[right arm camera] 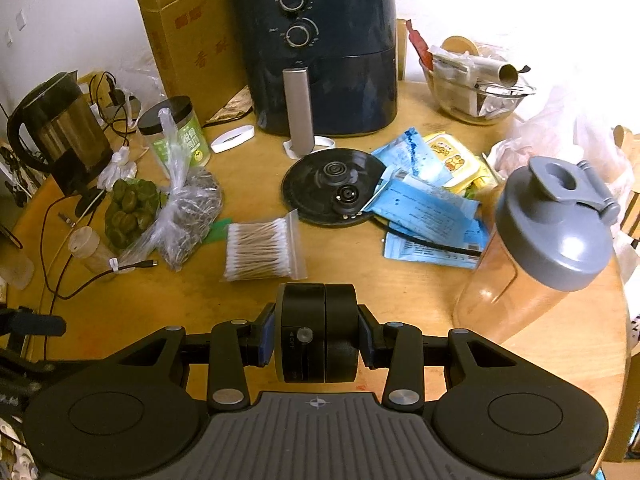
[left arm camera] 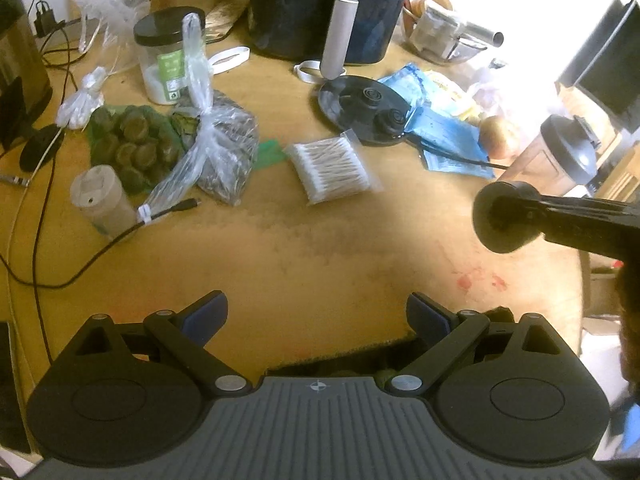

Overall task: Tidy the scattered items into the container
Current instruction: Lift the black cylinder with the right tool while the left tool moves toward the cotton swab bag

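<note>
Cluttered round wooden bench (right arm camera: 360, 272) lies below you: your right tongs (right arm camera: 318, 334) clamp the black disc-shaped switch gadget (right arm camera: 316, 332) aloft, left tongs (left arm camera: 318, 314) gape empty, so next probably find the container, which is unseen.

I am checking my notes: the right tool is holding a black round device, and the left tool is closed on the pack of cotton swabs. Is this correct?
Not quite. The right tool does hold the black round device, but the left tool is open and empty, as the left wrist view shows. The pack of cotton swabs lies on the table, apart from it.
</note>
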A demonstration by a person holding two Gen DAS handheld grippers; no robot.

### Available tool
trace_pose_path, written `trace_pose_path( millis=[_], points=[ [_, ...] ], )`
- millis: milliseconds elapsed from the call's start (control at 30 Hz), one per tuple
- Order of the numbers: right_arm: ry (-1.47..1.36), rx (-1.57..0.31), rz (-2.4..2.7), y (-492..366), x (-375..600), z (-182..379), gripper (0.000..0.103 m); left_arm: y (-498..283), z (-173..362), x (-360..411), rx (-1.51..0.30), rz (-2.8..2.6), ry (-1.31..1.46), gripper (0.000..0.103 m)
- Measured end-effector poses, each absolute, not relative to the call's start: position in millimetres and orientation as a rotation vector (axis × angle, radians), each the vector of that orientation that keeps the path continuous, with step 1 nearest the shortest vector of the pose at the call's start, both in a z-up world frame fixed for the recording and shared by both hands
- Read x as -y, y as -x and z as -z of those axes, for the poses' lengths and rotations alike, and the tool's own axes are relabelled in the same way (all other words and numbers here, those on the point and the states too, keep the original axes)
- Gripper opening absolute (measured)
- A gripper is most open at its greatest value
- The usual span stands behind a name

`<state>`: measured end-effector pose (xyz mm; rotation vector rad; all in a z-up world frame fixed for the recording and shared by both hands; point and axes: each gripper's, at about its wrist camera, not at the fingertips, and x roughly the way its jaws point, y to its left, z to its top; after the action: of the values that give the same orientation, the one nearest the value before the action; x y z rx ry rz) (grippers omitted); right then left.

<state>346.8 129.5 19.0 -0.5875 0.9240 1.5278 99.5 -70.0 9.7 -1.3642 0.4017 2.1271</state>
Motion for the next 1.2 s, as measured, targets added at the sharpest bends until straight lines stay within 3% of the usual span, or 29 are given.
trace_pose_path(
  millis=[1200],
  points=[
    [0.502,-1.015,-1.406,-405,-78,-7,0.043,-23,39,-31,-0.451,-2.233,1.459,0.098]
  ],
)
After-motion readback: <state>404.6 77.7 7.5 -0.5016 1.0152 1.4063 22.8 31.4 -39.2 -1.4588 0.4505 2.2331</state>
